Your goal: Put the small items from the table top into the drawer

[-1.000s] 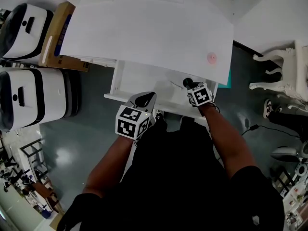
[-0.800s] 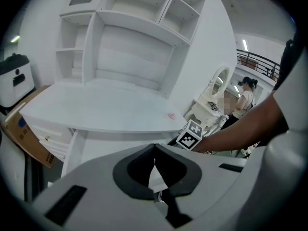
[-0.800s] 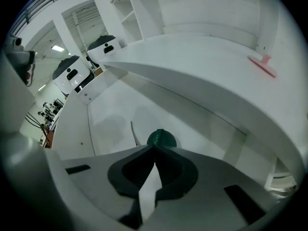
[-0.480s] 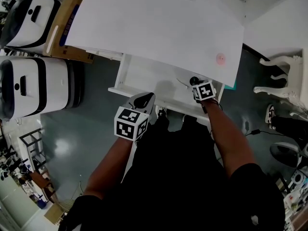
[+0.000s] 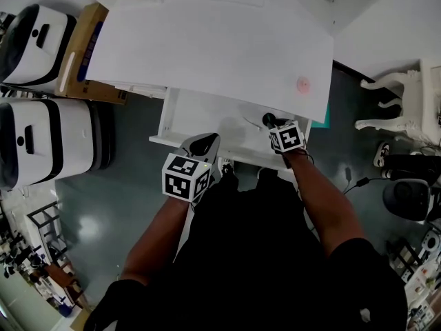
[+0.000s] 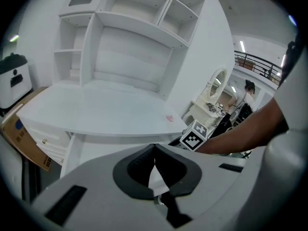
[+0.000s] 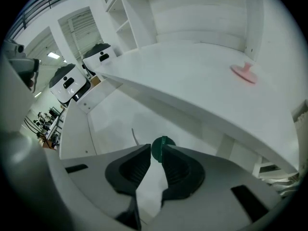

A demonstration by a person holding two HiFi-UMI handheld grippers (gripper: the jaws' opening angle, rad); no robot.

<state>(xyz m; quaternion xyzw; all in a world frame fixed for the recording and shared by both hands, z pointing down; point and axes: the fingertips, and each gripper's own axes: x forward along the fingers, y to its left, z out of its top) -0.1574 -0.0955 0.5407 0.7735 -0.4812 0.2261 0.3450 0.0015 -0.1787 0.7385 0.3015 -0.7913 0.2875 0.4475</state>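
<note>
Jaws on the right gripper [image 7: 155, 149] pinch a green disc [image 7: 161, 142] over the drawer [image 7: 110, 124]; the left gripper [image 6: 154, 151] has its jaws closed, empty. Pink piece [image 7: 244, 72] at two o'clock looks light and rigid: grip its edge.

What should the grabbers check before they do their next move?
1. Drawer open: ok.
2. Right gripper above the drawer: ok.
3. Green round piece held: ok, the jaws are closed on it.
4. Piece low enough to let go: cannot tell.
5. Left gripper free: ok, jaws together, nothing between them.
6. Table top cleared: not ok, a pink item lies on it.
</note>
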